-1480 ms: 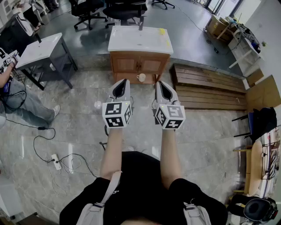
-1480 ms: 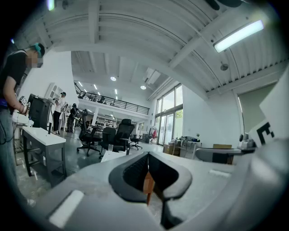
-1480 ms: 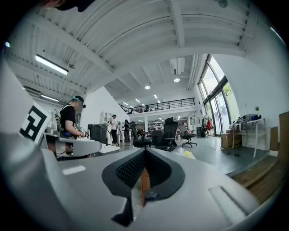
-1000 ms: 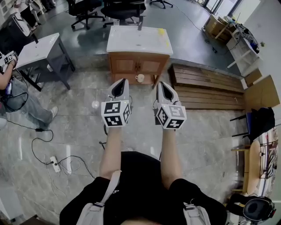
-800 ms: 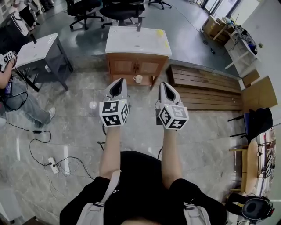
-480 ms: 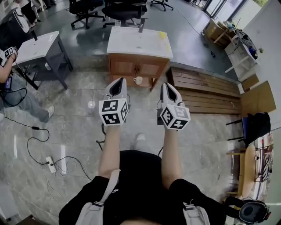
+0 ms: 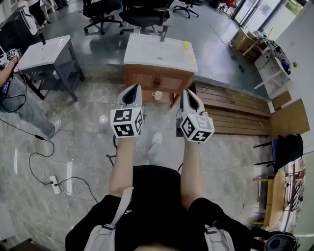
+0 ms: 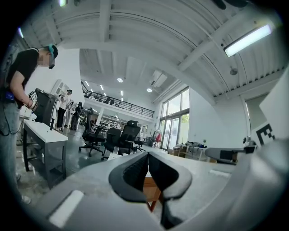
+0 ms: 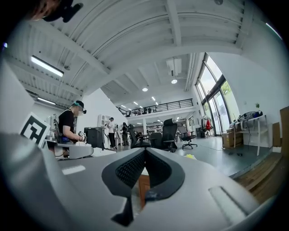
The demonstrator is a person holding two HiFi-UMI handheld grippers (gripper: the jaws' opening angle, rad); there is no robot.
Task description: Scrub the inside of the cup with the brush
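A white cup (image 7: 157,95) sits low in front of a wooden cabinet (image 7: 142,76) with a white top; whether it rests on the floor I cannot tell. On that top lie a dark upright object (image 7: 163,33), a clear glass (image 7: 137,30) and a yellow item (image 7: 186,44); no brush is clearly made out. My left gripper (image 7: 131,88) and right gripper (image 7: 188,92) point level at the cabinet, side by side, the cup between them farther off. Both are shut with nothing in them, as the left gripper view (image 8: 147,155) and right gripper view (image 9: 144,152) show.
A grey table (image 7: 43,53) stands at the left, with a seated person (image 7: 22,105) beside it. Wooden planks (image 7: 230,105) lie at the right of the cabinet. Office chairs (image 7: 100,10) stand behind. Cables and a power strip (image 7: 54,179) lie on the stone floor at left.
Both grippers have moved forward toward the cabinet, which now looks a little nearer. A shoe has come into view between my arms. The jaws stay shut.
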